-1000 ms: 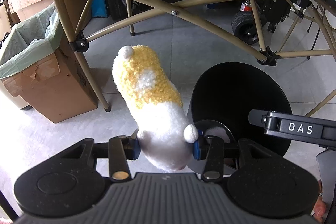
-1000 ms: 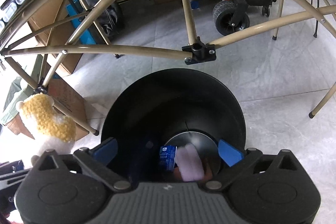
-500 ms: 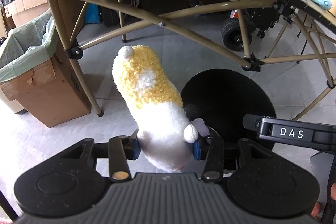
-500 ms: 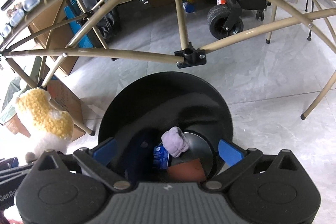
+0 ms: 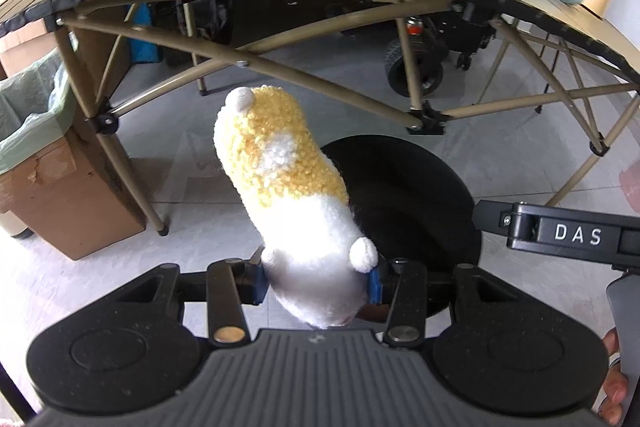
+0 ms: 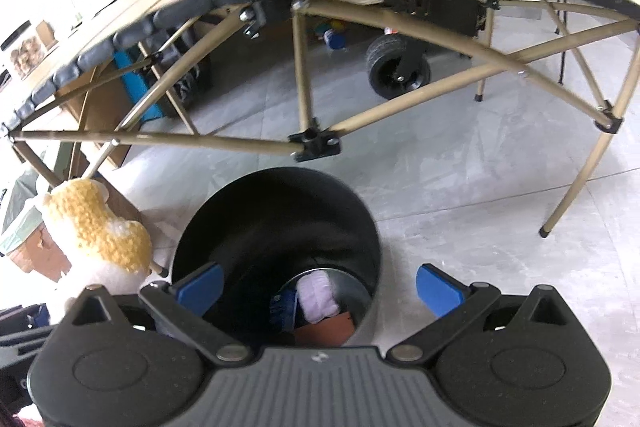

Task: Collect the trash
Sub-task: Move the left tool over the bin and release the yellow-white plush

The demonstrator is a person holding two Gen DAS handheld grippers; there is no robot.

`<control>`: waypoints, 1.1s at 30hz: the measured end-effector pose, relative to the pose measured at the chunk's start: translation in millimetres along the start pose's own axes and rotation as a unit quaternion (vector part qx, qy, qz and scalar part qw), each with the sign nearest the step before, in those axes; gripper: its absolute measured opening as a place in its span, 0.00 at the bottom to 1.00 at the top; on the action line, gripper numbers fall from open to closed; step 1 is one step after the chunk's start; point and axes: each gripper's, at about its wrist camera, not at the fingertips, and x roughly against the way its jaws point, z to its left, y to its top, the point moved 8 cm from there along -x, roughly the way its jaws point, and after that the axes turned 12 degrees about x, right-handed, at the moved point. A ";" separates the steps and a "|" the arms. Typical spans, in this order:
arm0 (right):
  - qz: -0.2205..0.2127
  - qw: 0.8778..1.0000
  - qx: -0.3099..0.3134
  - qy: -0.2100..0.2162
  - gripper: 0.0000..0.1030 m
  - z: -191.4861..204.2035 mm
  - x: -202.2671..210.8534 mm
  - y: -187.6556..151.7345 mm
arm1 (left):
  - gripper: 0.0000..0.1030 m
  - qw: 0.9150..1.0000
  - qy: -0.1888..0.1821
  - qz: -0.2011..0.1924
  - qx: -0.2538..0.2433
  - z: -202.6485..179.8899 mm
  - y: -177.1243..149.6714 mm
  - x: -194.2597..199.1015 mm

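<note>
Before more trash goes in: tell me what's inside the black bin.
Inside the black bin, a pale lilac fuzzy item, a blue carton and a reddish-brown piece lie on the bottom. The right gripper's body hides the near part.

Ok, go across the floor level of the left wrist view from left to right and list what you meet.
Cardboard box with a green liner → yellow and white plush toy held in the left gripper → black bin → the other gripper's black body marked DAS.
</note>
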 end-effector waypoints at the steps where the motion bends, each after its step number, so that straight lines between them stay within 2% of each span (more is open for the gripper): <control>1: -0.002 1.000 -0.001 -0.004 1.00 -3.3 1.8 -0.2 | 0.44 1.000 0.000 0.000 -0.002 -3.5 -0.4 -0.3; 17: -0.033 0.997 -0.043 -0.047 1.00 -63.3 40.3 0.8 | 0.44 0.999 -0.021 0.016 -0.042 -64.6 -8.8 -11.7; 33: -0.034 0.994 -0.073 -0.072 1.00 -91.4 45.5 -6.1 | 0.44 0.998 -0.019 0.041 -0.039 -84.1 -7.3 -41.9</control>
